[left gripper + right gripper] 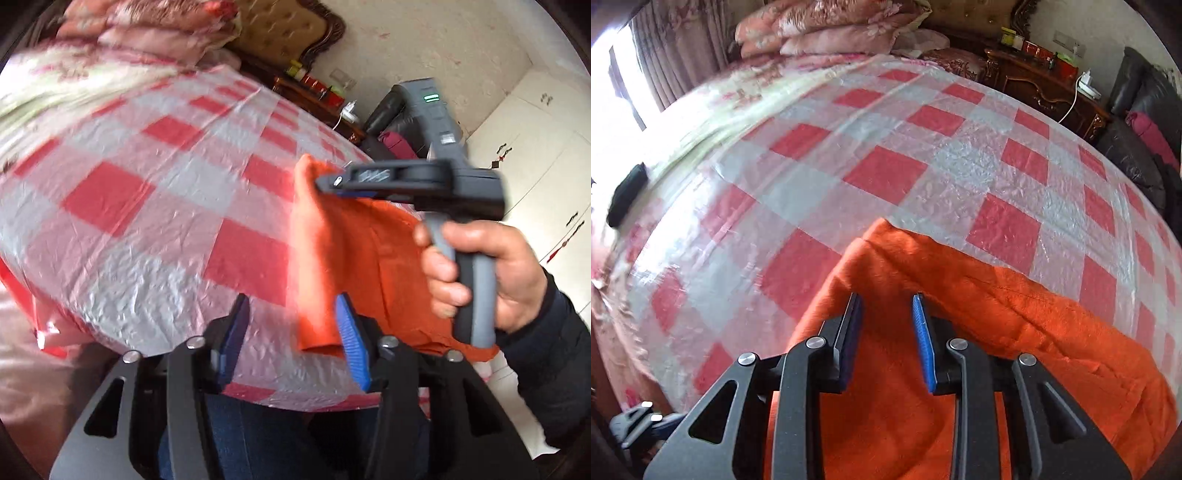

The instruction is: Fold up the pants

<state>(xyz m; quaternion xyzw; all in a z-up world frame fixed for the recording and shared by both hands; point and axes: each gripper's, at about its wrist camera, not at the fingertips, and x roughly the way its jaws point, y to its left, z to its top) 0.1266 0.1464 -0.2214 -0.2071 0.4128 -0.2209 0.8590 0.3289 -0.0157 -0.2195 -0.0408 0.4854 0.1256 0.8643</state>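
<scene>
The orange fleece pants (pixel 960 306) lie on the bed's red-and-white checked plastic sheet (pixel 886 173), near the front right edge. My right gripper (pixel 886 306) hovers over them with its blue-padded jaws open and nothing between them. In the left wrist view the pants (pixel 351 258) lie to the right, and the right gripper (pixel 332 184) is seen from the side just above them, held by a hand. My left gripper (pixel 291 314) is open and empty over the sheet, its right finger (pixel 351 339) at the pants' near left edge.
Folded floral quilts and pillows (pixel 831 29) are piled at the head of the bed. A dark wooden nightstand (pixel 1045 85) and a black leather sofa (pixel 1137 122) stand to the right. A dark small object (pixel 626 199) lies at the bed's left edge. White cabinets (pixel 535 147) line the wall.
</scene>
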